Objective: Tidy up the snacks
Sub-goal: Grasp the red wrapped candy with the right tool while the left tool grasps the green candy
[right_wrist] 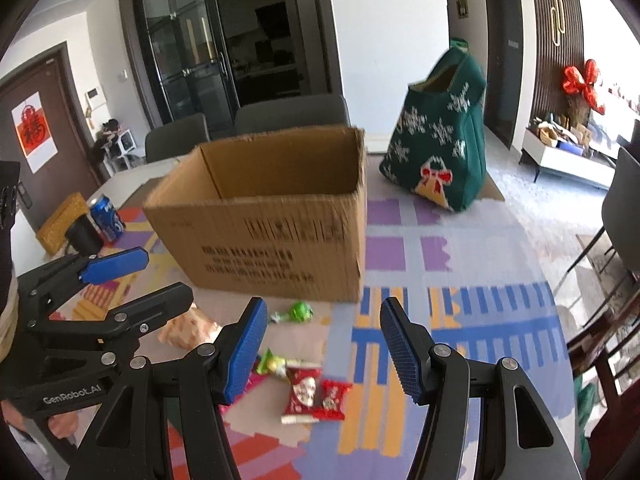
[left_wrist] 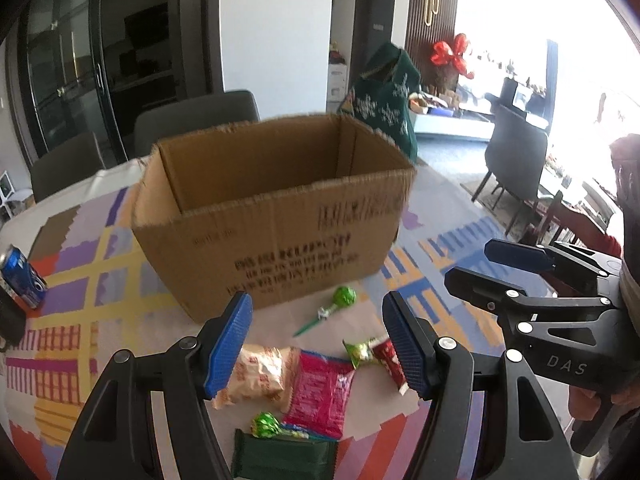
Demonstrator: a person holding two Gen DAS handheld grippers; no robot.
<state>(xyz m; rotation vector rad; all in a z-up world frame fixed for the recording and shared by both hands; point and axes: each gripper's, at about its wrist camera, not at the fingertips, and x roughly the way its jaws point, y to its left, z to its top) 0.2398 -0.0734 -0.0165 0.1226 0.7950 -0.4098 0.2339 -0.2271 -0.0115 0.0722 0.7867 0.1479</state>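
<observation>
An open cardboard box (left_wrist: 276, 216) stands on the patterned tablecloth; it also shows in the right wrist view (right_wrist: 272, 220). In front of it lie snacks: a green lollipop (left_wrist: 340, 300), a pale packet (left_wrist: 260, 376), a pink packet (left_wrist: 320, 392), a red and green candy (left_wrist: 376, 354), a second green lollipop (left_wrist: 266, 426) and a dark green packet (left_wrist: 284, 456). My left gripper (left_wrist: 316, 348) is open and empty above them. My right gripper (right_wrist: 322, 354) is open and empty above red candies (right_wrist: 314, 396), with a green lollipop (right_wrist: 298, 312) beyond.
A blue drink can (left_wrist: 24, 276) stands at the table's left beside a black cup (right_wrist: 82, 234). A green knitted snowflake bag (right_wrist: 440, 144) stands behind the box to the right. Grey chairs (left_wrist: 196, 116) line the far table edge.
</observation>
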